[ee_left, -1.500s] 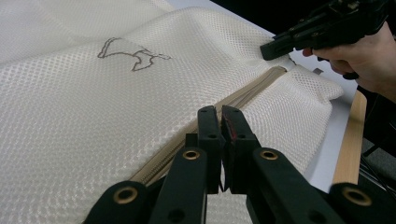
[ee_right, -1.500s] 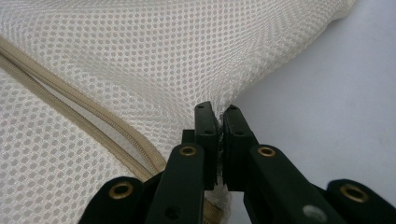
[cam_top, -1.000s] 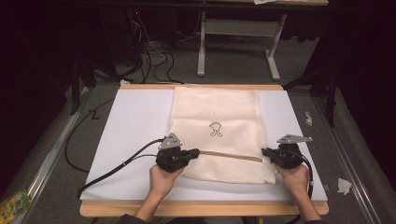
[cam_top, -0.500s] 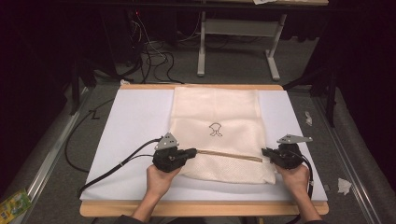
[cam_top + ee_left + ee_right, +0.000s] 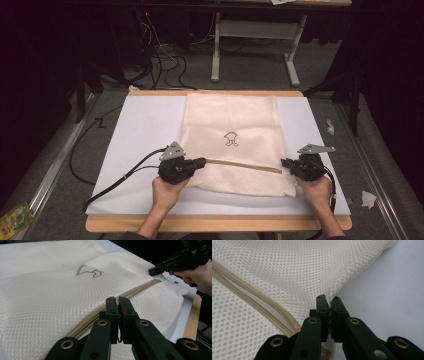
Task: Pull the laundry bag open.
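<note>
A cream mesh bag [image 5: 230, 120] with a small dark logo [image 5: 231, 139] lies flat on a white board [image 5: 145, 125]. A tan zipper [image 5: 240, 165] runs across its near part. My left gripper [image 5: 201, 161] is shut at the zipper's left end; in the left gripper view the jaws [image 5: 117, 300] sit closed over the zipper tape [image 5: 140, 291], and what they pinch is hidden. My right gripper [image 5: 284, 163] is shut on the bag's right edge beside the zipper's other end. In the right gripper view, mesh [image 5: 287, 272] is pinched between its tips [image 5: 329, 298].
The board rests on a wooden tabletop [image 5: 215, 224] whose front edge is near the person's hands. Black cables [image 5: 85, 145] trail off the left side onto the grey floor. A metal frame [image 5: 250, 30] stands beyond the table. Paper scraps [image 5: 369, 199] lie on the floor at right.
My left gripper has shifted slightly left along the zipper line. The right gripper and the bag's right edge have stayed put.
</note>
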Available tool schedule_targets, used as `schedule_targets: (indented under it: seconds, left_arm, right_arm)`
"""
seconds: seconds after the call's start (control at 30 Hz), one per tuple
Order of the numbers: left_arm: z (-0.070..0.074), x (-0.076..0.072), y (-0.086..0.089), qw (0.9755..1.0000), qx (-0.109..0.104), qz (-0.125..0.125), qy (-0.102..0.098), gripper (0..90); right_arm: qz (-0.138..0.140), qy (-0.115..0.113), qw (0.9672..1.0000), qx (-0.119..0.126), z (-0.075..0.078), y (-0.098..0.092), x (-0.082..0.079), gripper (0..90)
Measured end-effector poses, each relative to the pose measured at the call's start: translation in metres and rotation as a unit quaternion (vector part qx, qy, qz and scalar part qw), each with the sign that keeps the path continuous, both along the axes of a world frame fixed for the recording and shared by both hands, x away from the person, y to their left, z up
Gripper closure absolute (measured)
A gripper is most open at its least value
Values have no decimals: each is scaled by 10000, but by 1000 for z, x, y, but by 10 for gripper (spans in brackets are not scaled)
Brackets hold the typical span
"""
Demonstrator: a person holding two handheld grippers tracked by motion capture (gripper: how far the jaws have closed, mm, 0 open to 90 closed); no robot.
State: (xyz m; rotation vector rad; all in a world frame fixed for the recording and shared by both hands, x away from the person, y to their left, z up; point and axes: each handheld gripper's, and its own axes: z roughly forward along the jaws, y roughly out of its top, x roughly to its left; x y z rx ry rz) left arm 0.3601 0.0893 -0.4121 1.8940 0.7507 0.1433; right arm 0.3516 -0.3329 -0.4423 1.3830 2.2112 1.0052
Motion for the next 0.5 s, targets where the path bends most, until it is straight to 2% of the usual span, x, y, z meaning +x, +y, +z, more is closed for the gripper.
schedule_targets:
  seconds: [0.27, 0.5]
  left_arm:
    - [1, 0, 9, 10000, -12, 72, -4, 873]
    - [-2, -1, 10, 10000, 75, 57, 14, 873]
  right_arm:
    - [-11, -5, 10000, 2, 0, 0, 0, 879]
    - [-25, -16, 10000, 8, 2, 0, 0, 879]
